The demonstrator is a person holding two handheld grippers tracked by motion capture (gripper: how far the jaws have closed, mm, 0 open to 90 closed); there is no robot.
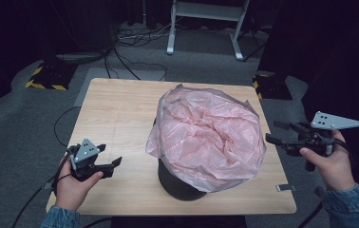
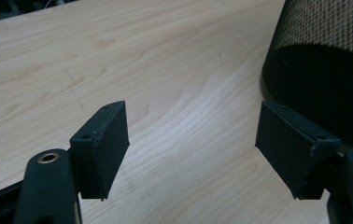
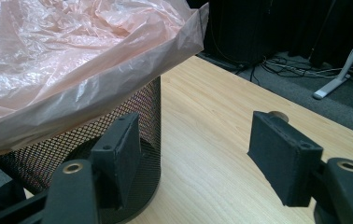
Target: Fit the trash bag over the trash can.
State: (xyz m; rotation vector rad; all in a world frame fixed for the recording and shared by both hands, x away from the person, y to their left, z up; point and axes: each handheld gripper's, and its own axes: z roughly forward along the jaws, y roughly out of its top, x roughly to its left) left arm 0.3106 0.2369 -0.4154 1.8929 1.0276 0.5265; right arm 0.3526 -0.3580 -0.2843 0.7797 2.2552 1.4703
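Right now a black mesh wastebasket [image 1: 180, 183] stands on the wooden surface [image 1: 116, 118], right of its middle and toward the near edge. A pink plastic bag [image 1: 206, 137] lines it, its crumpled film billowing over the rim and hanging down the outside all around.

At the near left corner of the surface the left gripper [image 1: 108, 156] hovers in the person's left hand [image 1: 73, 187], well apart from the wastebasket. In the left gripper view its jaws stand wide apart with bare wood between them, and the wastebasket's mesh wall [image 2: 324, 70] rises just beyond the right jaw.

Off the right edge, the right gripper [image 1: 277, 132] points left toward the bag, held in the right hand [image 1: 327, 164]. In the right gripper view its jaws are likewise spread and grip nothing; the bag's folded edge [image 3: 118, 79] hangs above the left jaw, which lies in front of the mesh [image 3: 39, 154].
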